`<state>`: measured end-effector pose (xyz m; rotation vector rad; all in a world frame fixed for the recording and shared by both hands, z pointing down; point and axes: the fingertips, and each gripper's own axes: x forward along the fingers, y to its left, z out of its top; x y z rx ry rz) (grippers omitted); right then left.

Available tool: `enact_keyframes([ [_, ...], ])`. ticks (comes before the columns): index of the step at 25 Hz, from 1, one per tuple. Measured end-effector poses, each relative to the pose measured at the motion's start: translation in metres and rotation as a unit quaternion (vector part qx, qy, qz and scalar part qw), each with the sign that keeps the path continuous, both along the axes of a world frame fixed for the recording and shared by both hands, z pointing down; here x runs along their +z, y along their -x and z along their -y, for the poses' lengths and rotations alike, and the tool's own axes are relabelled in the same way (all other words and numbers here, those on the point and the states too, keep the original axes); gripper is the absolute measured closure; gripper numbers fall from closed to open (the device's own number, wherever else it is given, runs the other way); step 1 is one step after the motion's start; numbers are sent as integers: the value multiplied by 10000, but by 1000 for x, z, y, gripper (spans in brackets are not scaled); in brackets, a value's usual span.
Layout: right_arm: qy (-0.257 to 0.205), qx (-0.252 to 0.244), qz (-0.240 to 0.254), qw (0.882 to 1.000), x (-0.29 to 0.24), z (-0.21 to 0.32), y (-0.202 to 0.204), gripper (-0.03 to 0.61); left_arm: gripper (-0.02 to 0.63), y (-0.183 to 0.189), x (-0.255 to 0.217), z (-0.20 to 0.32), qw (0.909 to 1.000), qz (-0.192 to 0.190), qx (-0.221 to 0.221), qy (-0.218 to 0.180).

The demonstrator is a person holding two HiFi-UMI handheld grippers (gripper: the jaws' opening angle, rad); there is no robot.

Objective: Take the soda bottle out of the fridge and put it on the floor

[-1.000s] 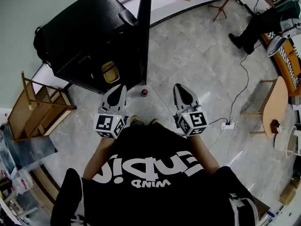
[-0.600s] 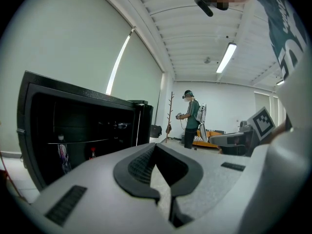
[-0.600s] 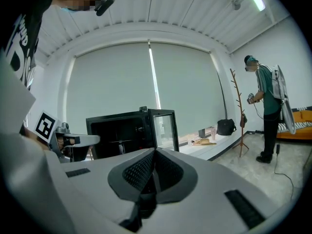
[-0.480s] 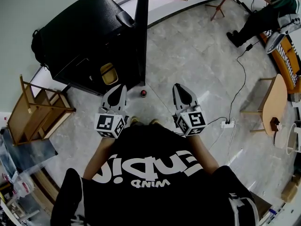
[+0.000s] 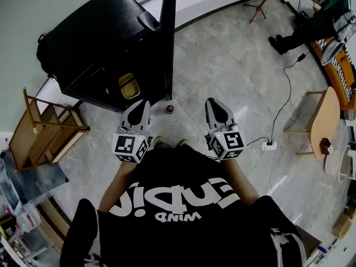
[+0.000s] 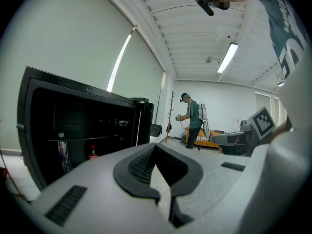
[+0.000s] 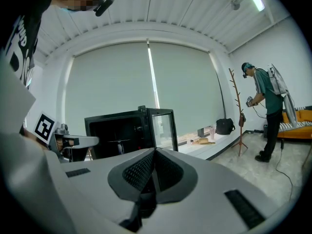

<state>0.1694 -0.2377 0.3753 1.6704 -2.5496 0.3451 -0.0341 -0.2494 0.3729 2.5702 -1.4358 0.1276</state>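
Black box-shaped fridge (image 5: 94, 43), standing with its door (image 5: 168, 38) swung wide; the right gripper view shows the door as a clear glass pane in a dark frame. Inside, seen from the left gripper view, a thin glass shelf (image 6: 78, 139) crosses the dark cavity. Below the shelf stands the soda bottle (image 6: 92, 152), small, with a red cap and a red label, upright and inside the fridge. Near the left wall is a second, clear bottle (image 6: 62, 150) with a printed label. From above, a yellow box-shaped thing (image 5: 130, 85) shows in the open front; its contents cannot be made out.

The floor (image 5: 233, 65) is of pale grey marbled tiles with a dull sheen. A small round red-topped object (image 5: 170, 108) sits on it just beside the foot of the door; whether it is a bottle cannot be told.

Left gripper (image 5: 144, 102): smooth grey plastic shell, with black ribbed pads (image 6: 141, 165) on the inner faces and a marker cube (image 5: 129, 148) at the rear. Its jaws are pressed together with nothing between them. Right gripper (image 5: 212, 101): same build, its jaws likewise closed on nothing. Both are held level in front of the person, apart from the fridge and touching nothing.
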Motion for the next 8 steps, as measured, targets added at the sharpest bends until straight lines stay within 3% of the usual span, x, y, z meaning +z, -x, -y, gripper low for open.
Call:
enact_keyframes([
  [8,-13,2,-18,10000,1,1,0,554,606,-1,1,2,10000,-5,-6,-11],
])
